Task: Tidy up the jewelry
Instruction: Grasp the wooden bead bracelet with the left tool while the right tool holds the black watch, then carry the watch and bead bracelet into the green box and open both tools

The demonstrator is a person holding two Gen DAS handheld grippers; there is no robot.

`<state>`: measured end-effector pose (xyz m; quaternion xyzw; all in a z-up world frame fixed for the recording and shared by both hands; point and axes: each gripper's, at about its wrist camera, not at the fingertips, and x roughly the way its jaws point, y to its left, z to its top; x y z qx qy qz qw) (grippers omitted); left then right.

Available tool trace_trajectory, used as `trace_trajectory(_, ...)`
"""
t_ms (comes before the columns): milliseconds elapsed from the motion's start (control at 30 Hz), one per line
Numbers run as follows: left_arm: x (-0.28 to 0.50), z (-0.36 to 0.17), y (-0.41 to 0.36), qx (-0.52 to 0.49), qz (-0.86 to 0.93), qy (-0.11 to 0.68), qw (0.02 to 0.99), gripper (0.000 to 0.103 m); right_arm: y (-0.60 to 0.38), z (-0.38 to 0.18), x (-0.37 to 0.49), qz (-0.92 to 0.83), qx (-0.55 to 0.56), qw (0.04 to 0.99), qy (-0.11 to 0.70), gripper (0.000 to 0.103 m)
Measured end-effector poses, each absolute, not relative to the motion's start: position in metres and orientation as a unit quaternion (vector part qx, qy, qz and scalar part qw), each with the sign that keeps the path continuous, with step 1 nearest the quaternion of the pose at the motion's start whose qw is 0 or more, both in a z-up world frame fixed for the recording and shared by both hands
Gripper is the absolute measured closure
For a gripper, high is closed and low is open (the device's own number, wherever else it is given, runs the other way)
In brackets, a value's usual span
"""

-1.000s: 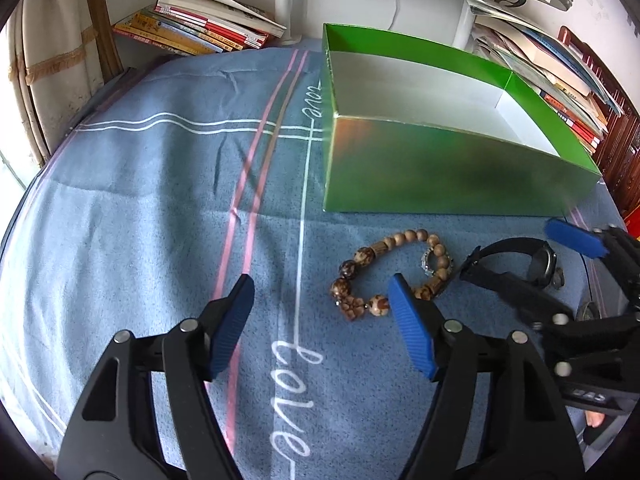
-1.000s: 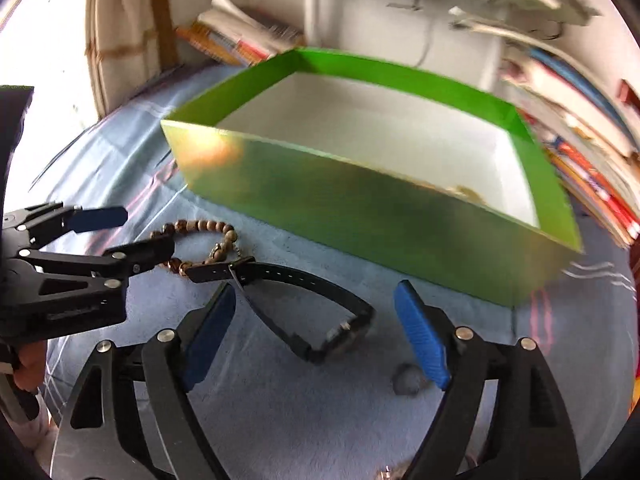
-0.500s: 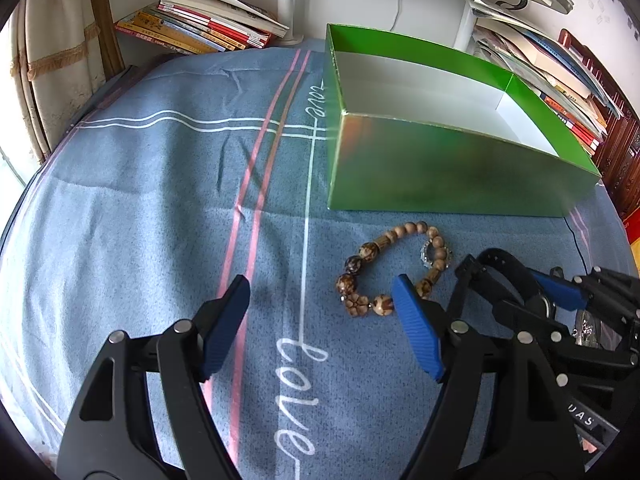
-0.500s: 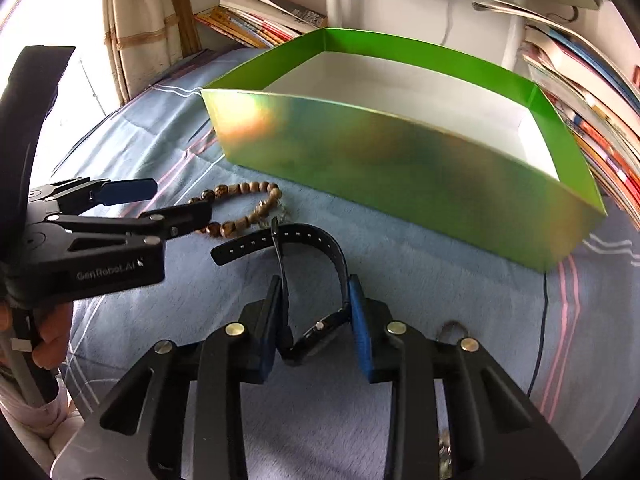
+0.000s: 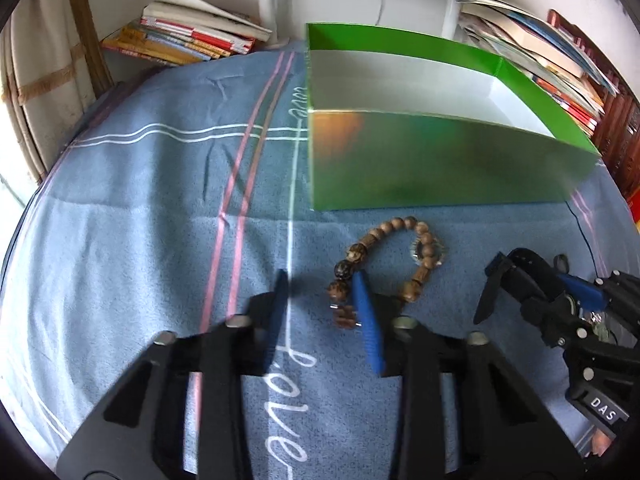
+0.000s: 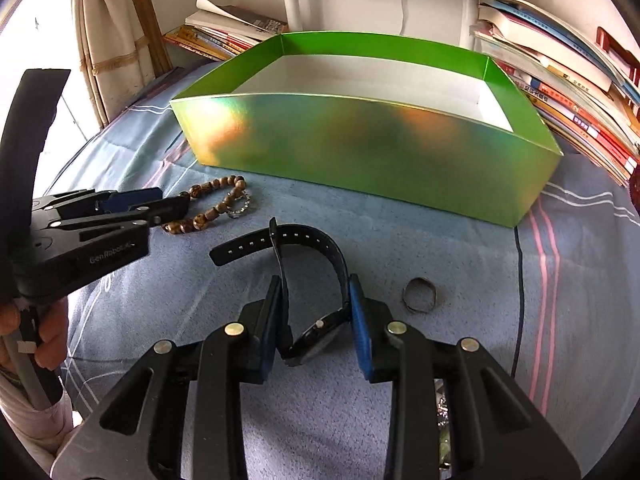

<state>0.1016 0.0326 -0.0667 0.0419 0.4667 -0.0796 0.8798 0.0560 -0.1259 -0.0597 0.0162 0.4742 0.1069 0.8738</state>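
Blue cloth [image 5: 140, 208] covers the tabletop, green box [image 6: 360, 152] at back. Right tool [image 6: 316, 312] grasps the watch [image 6: 312, 264] between its pads. Left tool [image 5: 320, 312] has just been closing, beside the bracelet [image 5: 384, 264], nothing between; ring [image 6: 420, 300] near the watch.

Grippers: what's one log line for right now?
left gripper: just closing, bead bracelet between jaws | right gripper: just closed, gripping watch | ring: on cloth

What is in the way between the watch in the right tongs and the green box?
Nothing visible on the cloth between the watch and green box. Only the box's near wall must be cleared; the ring lies right of that path, the bead bracelet left.
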Motion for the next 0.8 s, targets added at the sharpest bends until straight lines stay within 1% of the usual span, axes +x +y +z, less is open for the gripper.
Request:
trace_trajectory(100, 0.098, -0.064, 0.033, 0.042, -0.085, 0.47, 0.878, 0.091, -0.126, -0.056, 0.053, 0.098, 0.019, 0.877, 0.47, 0.071)
trace_trajectory(200, 0.09, -0.05, 0.033, 0.042, -0.095, 0.455, 0.884, 0.091, -0.13, -0.044, 0.05, 0.095, 0.03, 0.885, 0.456, 0.071)
trace_trajectory(500, 0.07, 0.024, 0.03, 0.041, -0.149, 0.384, 0.91, 0.091, -0.146, 0.008, 0.043, 0.089, 0.049, 0.911, 0.399, 0.071)
trace_trajectory(800, 0.083, 0.076, 0.024, 0.046, -0.16, 0.344, 0.924, 0.091, -0.152, 0.051, 0.058, 0.082, 0.036, 0.93, 0.356, 0.071)
